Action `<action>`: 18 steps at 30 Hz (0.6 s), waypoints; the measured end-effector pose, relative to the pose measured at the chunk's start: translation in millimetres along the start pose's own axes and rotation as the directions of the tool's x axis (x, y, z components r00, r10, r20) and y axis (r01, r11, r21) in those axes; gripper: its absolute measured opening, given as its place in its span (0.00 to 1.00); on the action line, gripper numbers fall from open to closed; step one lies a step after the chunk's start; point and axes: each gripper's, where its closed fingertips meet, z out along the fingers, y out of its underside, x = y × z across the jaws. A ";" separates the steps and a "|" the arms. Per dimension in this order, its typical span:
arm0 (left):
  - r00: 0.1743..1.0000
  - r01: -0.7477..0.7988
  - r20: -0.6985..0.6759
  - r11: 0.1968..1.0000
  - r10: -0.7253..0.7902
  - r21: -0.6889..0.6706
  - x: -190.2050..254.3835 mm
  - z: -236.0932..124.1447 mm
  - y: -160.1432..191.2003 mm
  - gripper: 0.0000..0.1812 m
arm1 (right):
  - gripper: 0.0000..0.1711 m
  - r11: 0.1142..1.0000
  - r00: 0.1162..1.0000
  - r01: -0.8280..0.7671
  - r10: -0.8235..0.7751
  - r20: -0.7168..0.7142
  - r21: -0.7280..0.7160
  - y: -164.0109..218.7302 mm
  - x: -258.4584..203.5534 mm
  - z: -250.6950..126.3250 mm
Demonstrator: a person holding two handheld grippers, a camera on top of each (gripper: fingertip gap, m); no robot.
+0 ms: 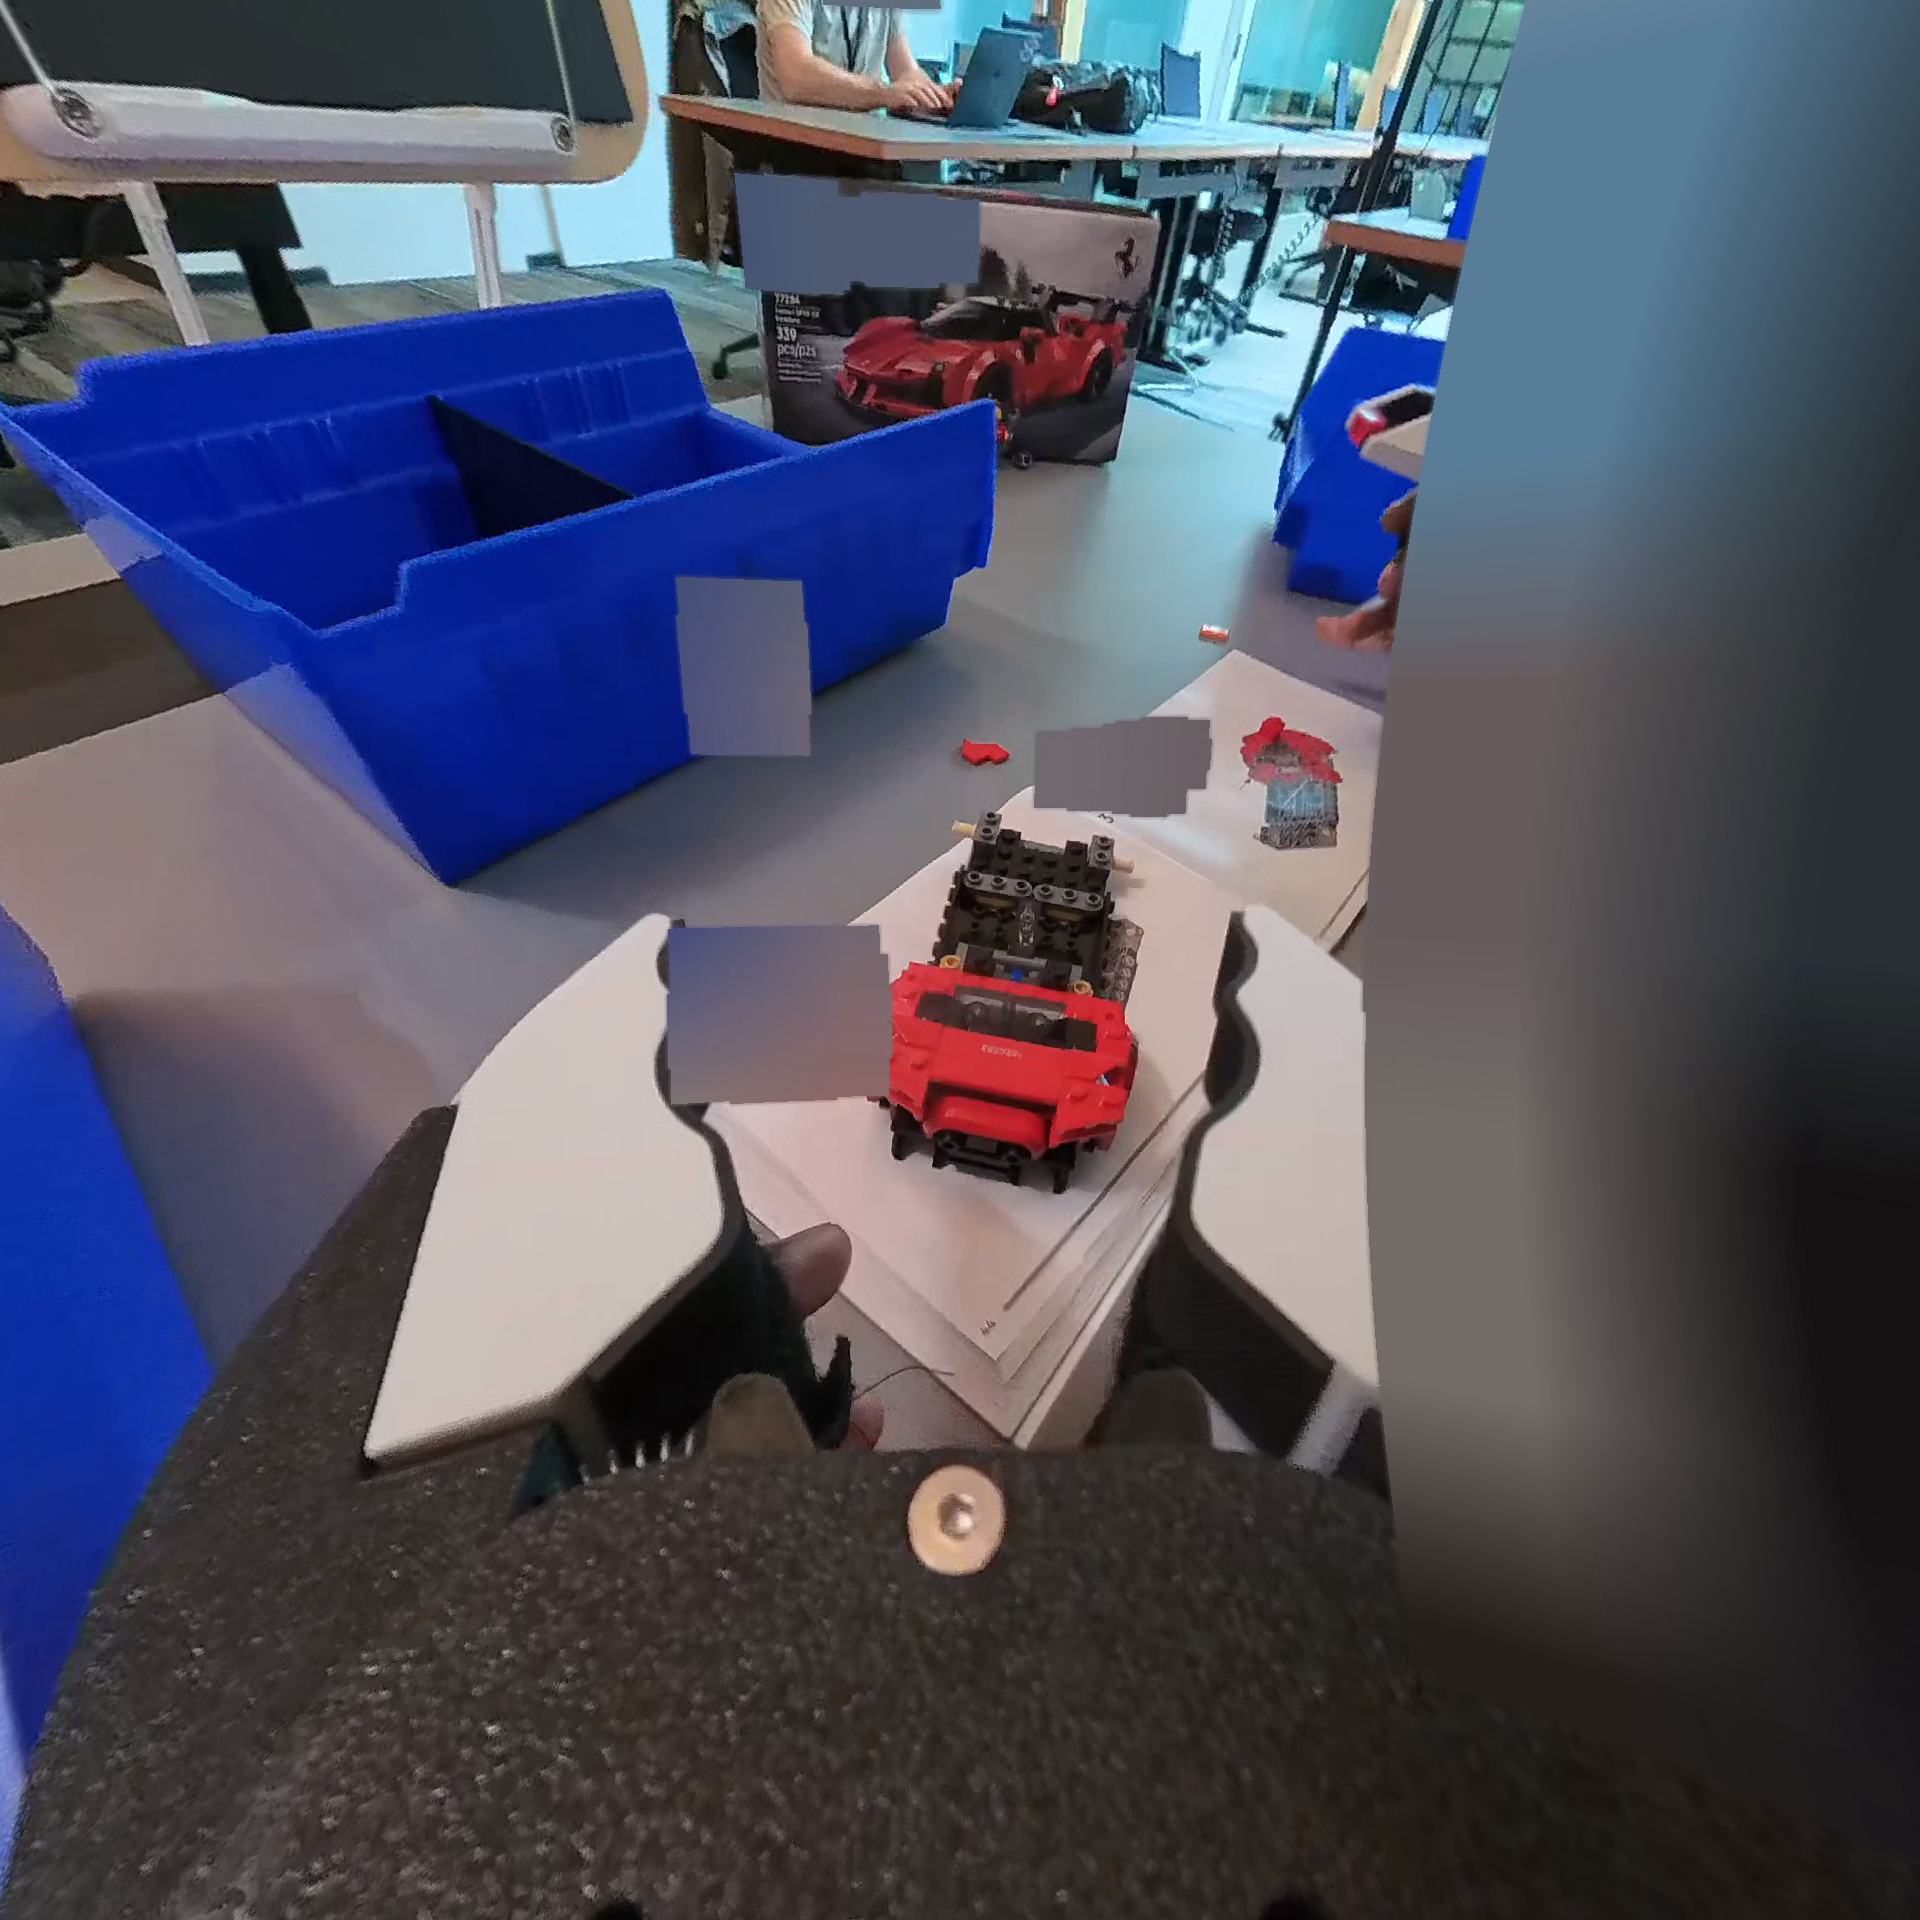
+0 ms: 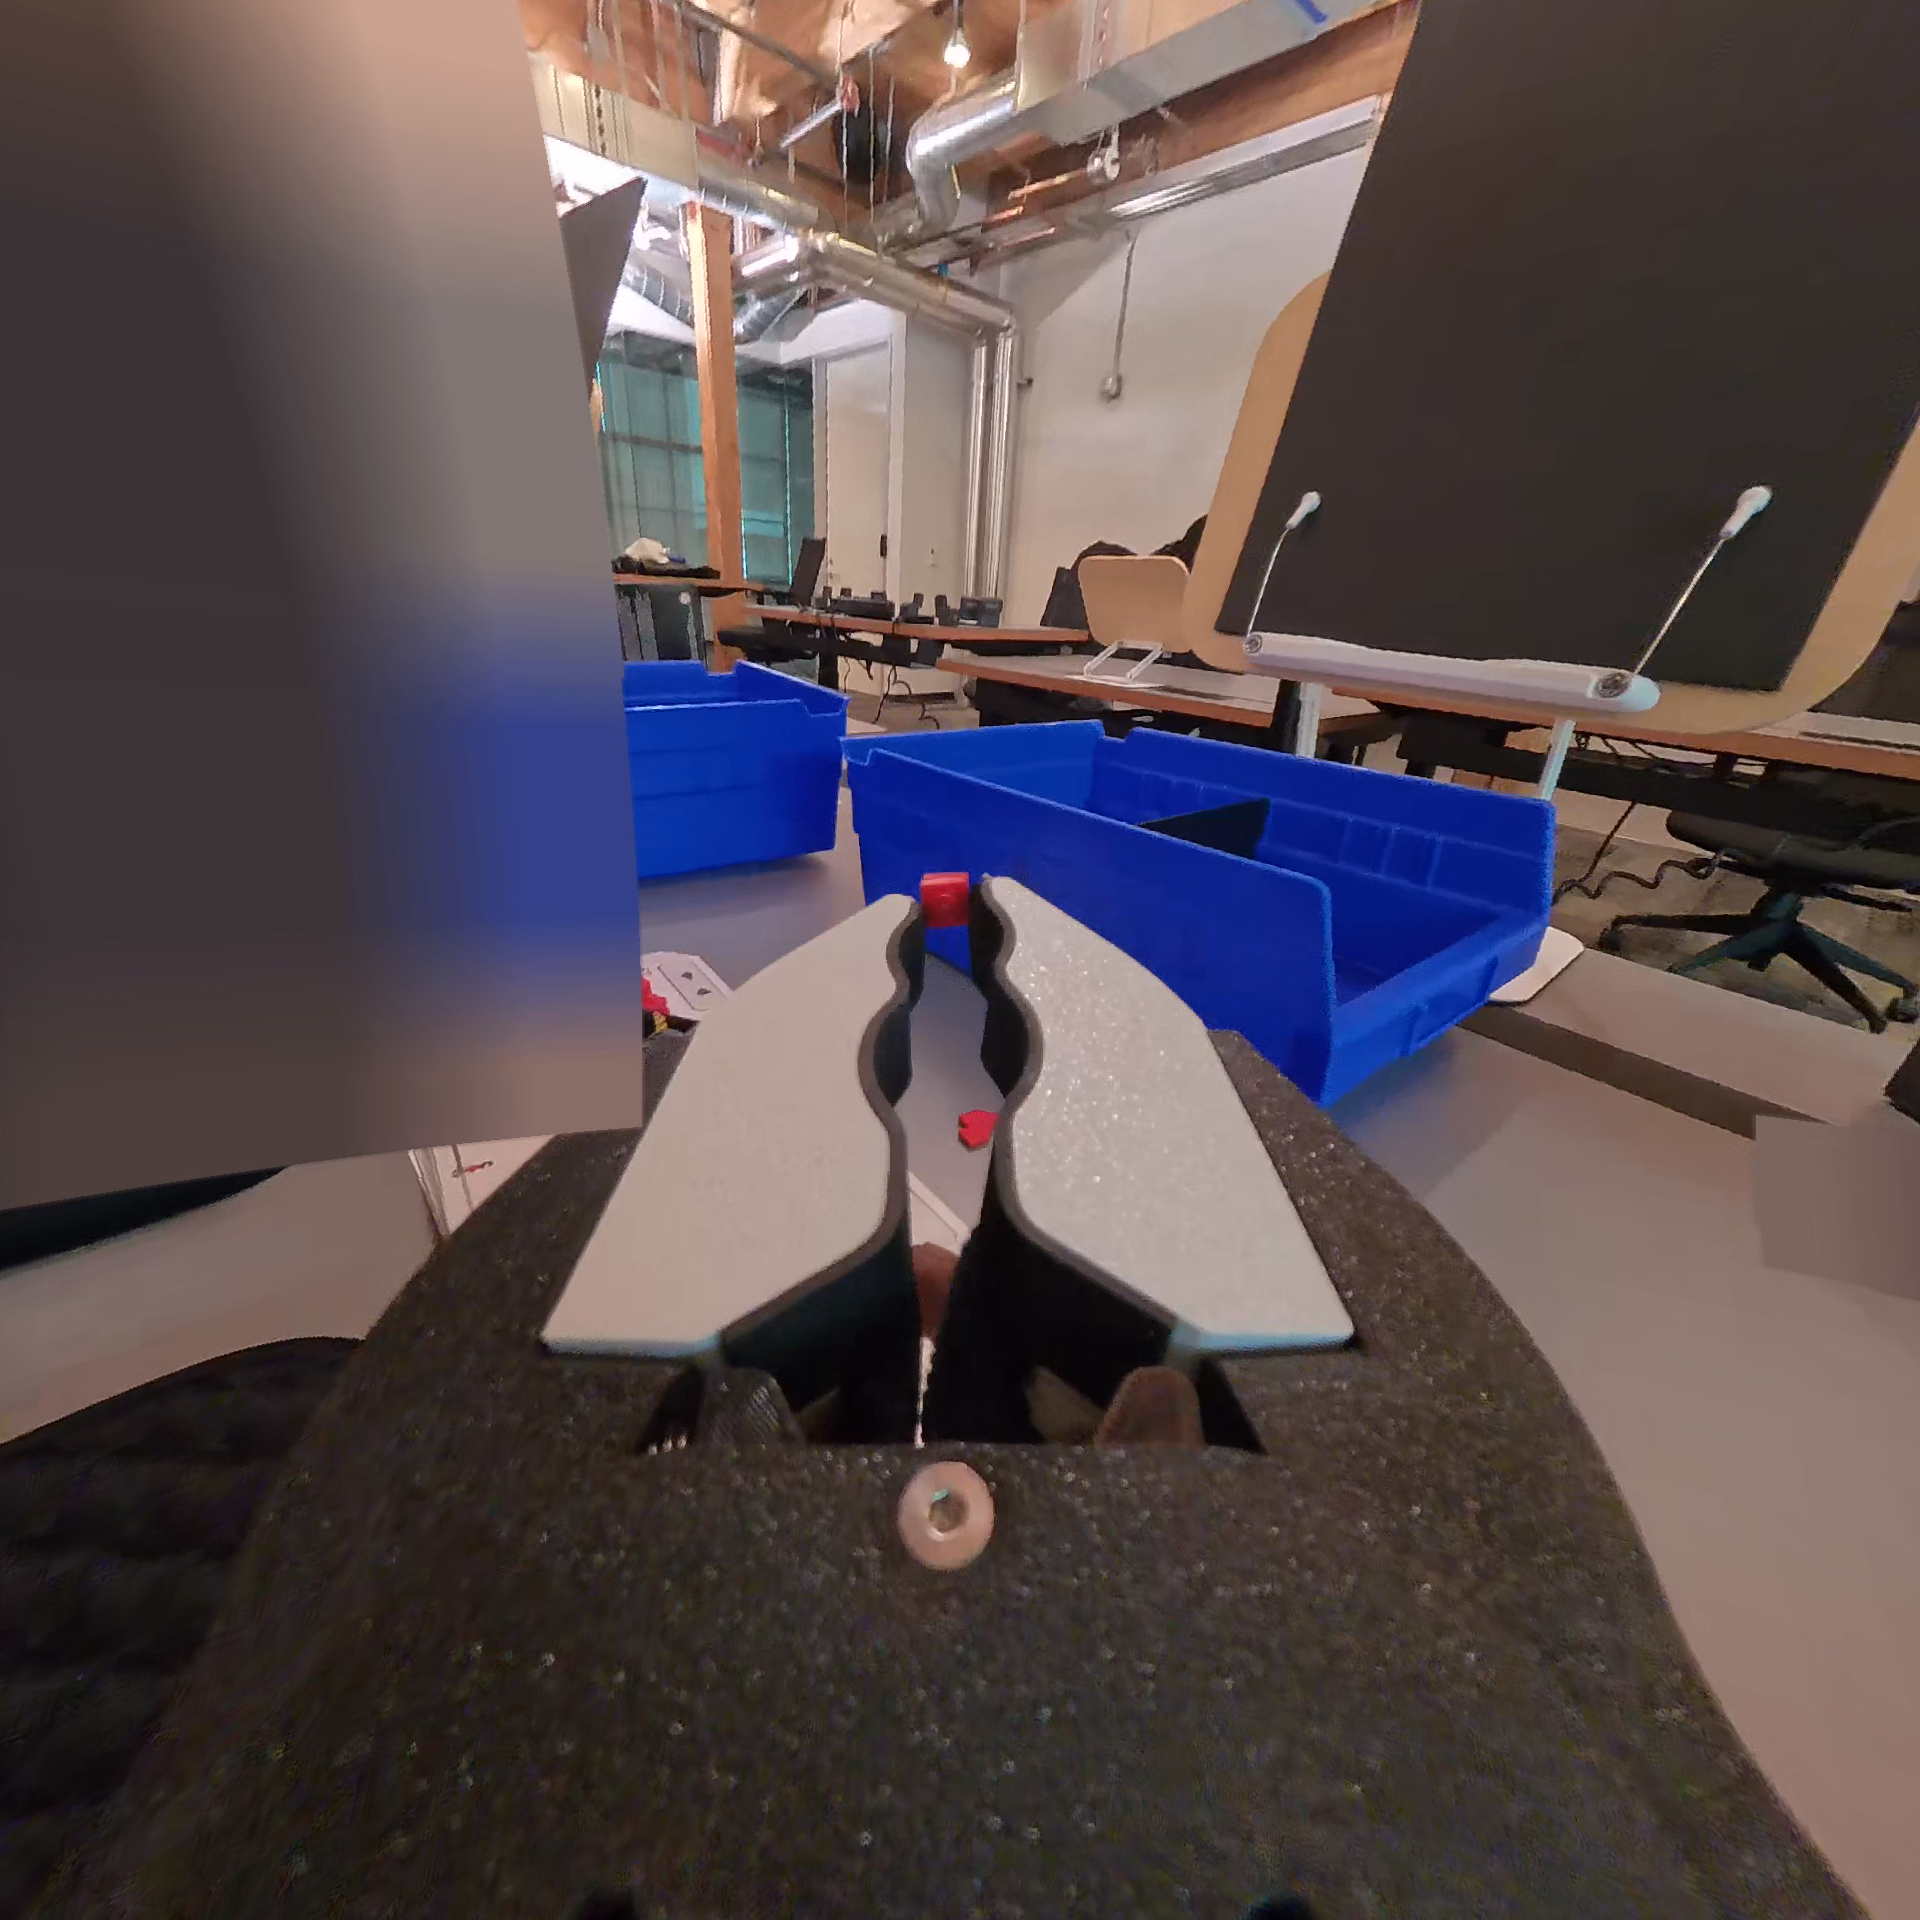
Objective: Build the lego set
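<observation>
Left wrist view: tongs (image 1: 951, 1023) spread wide, nothing between the tips, hanging over the booklet.
Car (image 1: 1013, 1023): part-built, red rear toward the camera, black studded chassis bare at the far end; between the two open tips, nearer the right one, standing on the booklet.
Booklet (image 1: 1049, 1236): open, lying on the grey table (image 1: 260, 935), directly under and ahead of the tips.
Loose red piece (image 1: 984, 751): on the table beyond the car, well ahead of the tips.
Bin (image 1: 499, 582): blue, with a black divider, ahead and to the left of the tongs.
Box (image 1: 956, 332): set box standing past the bin, far ahead.

Right wrist view: right tongs (image 2: 945, 902) nearly closed, pinching a small red brick (image 2: 944, 898) at the very tips.
Brick: raised clear of the table, in front of the blue bin's near wall.
Second red piece (image 2: 977, 1127): on the table below, seen through the gap between the fingers.
Car here: not visible.

Step in hand: probably carrying the picked brick toward the car.
Next move calls for: left tongs closing on the car body to steady it; brick lined up stud to stud, then pressed straight down without tilting.
</observation>
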 end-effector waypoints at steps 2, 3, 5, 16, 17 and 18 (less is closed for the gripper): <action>1.000 -0.019 -0.008 1.000 0.019 -0.020 3.9 -1.7 3.9 0.50 | 0.05 1.000 1.000 -0.009 0.009 -0.015 -0.012 1.5 1.1 1.2; 1.000 -0.025 -0.007 0.999 0.025 -0.031 4.7 -2.5 6.1 0.50 | 0.05 1.000 0.999 -0.016 0.015 -0.039 -0.015 1.9 4.5 0.6; 1.000 -0.029 -0.002 0.998 0.028 -0.052 4.4 -3.8 10.3 0.49 | 0.05 0.999 0.998 -0.033 0.033 -0.060 -0.005 0.7 8.7 -1.6; 0.999 -0.030 -0.032 0.990 0.026 -0.137 12.8 8.8 25.7 0.42 | 0.05 0.996 0.996 -0.089 0.089 -0.022 -0.015 3.0 4.6 -0.4; 0.999 -0.033 -0.034 0.988 0.029 -0.148 13.4 10.0 27.5 0.41 | 0.05 0.997 0.997 -0.079 0.078 -0.018 -0.022 4.2 3.8 0.3; 0.999 -0.038 -0.035 0.986 0.033 -0.160 13.8 11.0 29.1 0.41 | 0.05 0.997 0.998 -0.066 0.066 -0.011 -0.025 4.8 2.5 0.8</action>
